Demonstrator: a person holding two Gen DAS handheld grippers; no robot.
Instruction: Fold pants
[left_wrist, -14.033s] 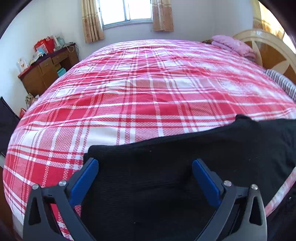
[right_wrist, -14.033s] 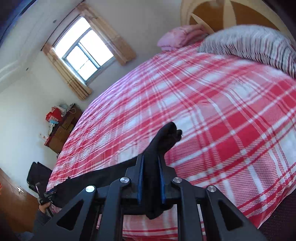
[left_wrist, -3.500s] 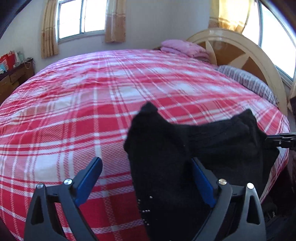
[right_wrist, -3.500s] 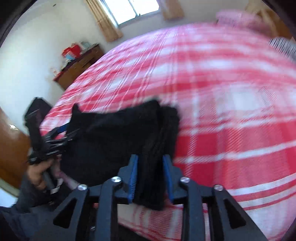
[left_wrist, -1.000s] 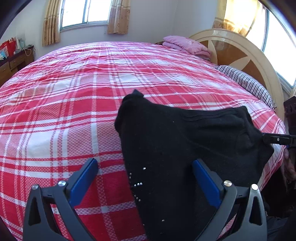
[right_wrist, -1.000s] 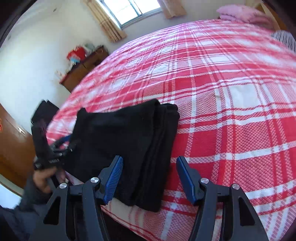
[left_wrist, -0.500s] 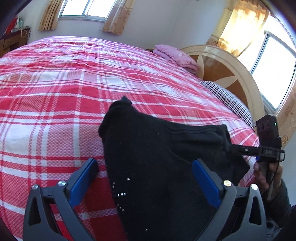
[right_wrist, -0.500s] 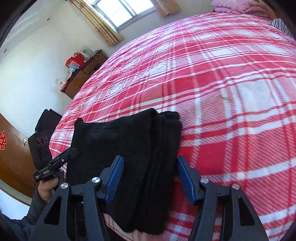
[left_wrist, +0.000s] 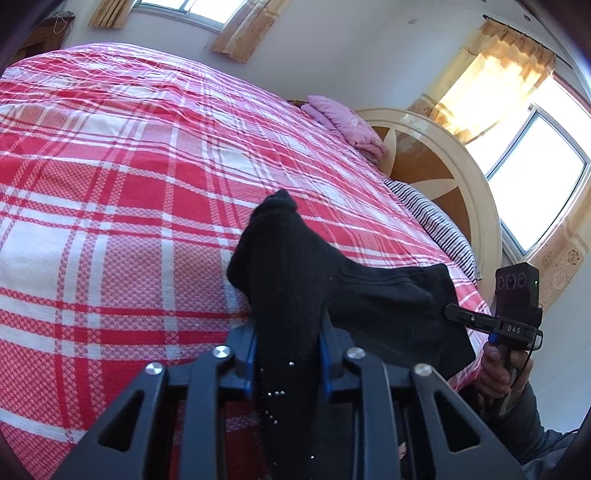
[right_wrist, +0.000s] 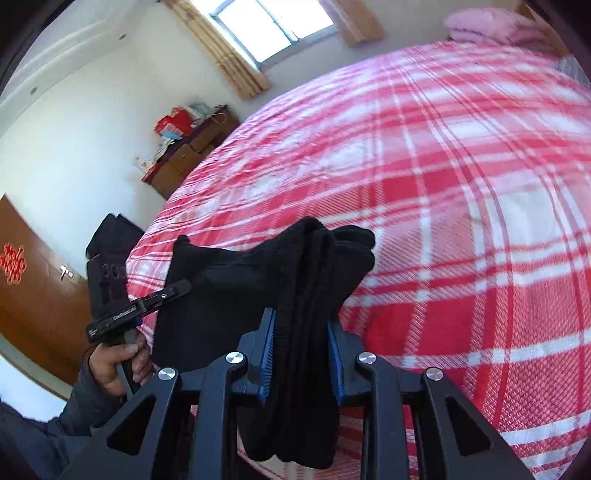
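Observation:
Black knit pants (left_wrist: 332, 288), folded into a thick stack, lie at the near edge of the bed. My left gripper (left_wrist: 288, 354) has its blue pads pressed against one bunched end, and its jaws are closing on it. In the right wrist view the pants (right_wrist: 229, 288) show several layers at their other end. My right gripper (right_wrist: 301, 356) clamps those layers, jaws closing too. Each view shows the other gripper at the far end: the right gripper (left_wrist: 452, 313) and the left gripper (right_wrist: 177, 287), each held by a hand.
The bed (left_wrist: 110, 166) has a red and white plaid cover. A pink folded blanket (left_wrist: 343, 123), a striped pillow (left_wrist: 439, 221) and a rounded headboard (left_wrist: 443, 162) are at its head. A wooden dresser (right_wrist: 184, 155) stands by the far wall, a brown door (right_wrist: 33, 280) at left.
Both grippers stood open around the pants' ends and have now closed onto the fabric, which bunches up between the pads. The left view has tilted and turned toward the headboard.

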